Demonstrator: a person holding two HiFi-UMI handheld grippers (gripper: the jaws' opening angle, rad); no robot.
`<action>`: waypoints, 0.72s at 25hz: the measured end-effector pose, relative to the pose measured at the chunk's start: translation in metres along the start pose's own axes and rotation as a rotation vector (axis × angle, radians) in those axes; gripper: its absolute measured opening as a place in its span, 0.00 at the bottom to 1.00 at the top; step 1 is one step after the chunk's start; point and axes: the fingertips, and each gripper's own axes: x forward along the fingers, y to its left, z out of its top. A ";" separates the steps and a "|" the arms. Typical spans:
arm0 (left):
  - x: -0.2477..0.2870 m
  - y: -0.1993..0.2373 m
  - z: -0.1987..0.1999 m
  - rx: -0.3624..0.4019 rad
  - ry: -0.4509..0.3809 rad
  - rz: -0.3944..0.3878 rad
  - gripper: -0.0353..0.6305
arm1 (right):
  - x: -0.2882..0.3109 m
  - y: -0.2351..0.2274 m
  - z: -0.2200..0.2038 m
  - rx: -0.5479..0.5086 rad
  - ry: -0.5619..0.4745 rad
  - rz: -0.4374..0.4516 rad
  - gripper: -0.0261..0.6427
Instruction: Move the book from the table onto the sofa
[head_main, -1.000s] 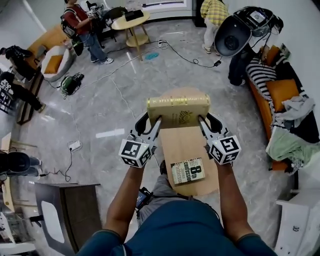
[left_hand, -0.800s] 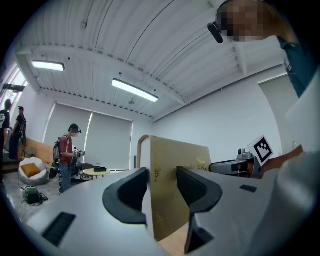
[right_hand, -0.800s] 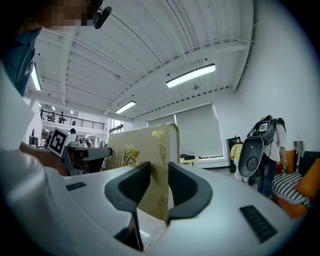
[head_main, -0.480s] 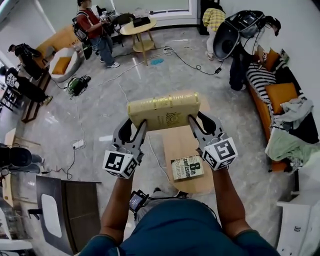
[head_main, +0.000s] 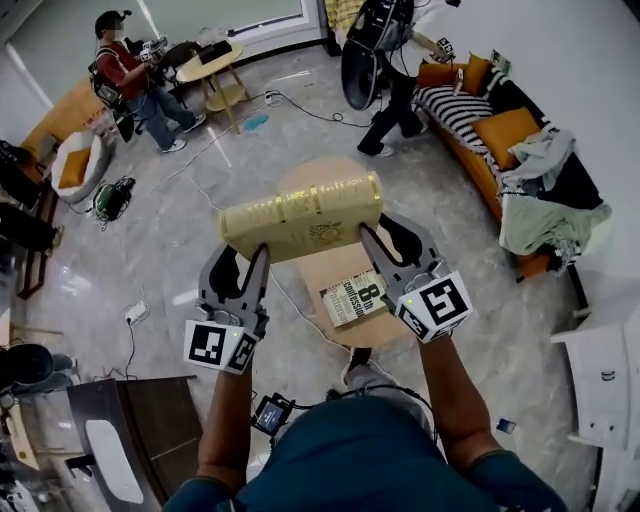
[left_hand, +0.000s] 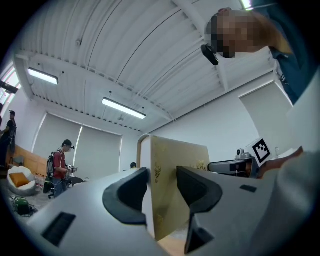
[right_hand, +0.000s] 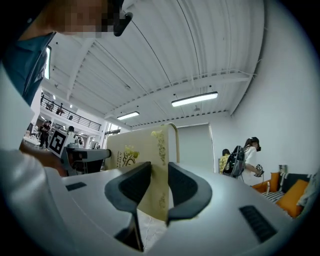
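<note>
Thick gold-covered hardback book (head_main: 300, 215) is off the small round wooden surface (head_main: 378, 332) and held level in the air over its far edge. The left tongs (head_main: 238, 262) are clamped on its left end and the right tongs (head_main: 392, 243) on its right end, the right jaws having just closed a bit tighter on it. Pickup looks done; what's left is carrying it to the orange sofa (head_main: 478, 165), well off to the right by the wall, and setting it down there, while a second pale-covered printed book (head_main: 356, 298) lies untouched near the surface's middle.
</note>
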 end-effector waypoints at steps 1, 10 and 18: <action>-0.010 -0.009 0.004 0.000 -0.006 -0.009 0.32 | -0.013 0.007 0.006 -0.007 -0.003 -0.009 0.22; -0.069 -0.065 0.045 0.020 -0.069 -0.098 0.32 | -0.099 0.058 0.048 -0.041 -0.011 -0.093 0.22; -0.075 -0.112 0.060 0.010 -0.107 -0.178 0.32 | -0.154 0.057 0.068 -0.066 -0.002 -0.171 0.22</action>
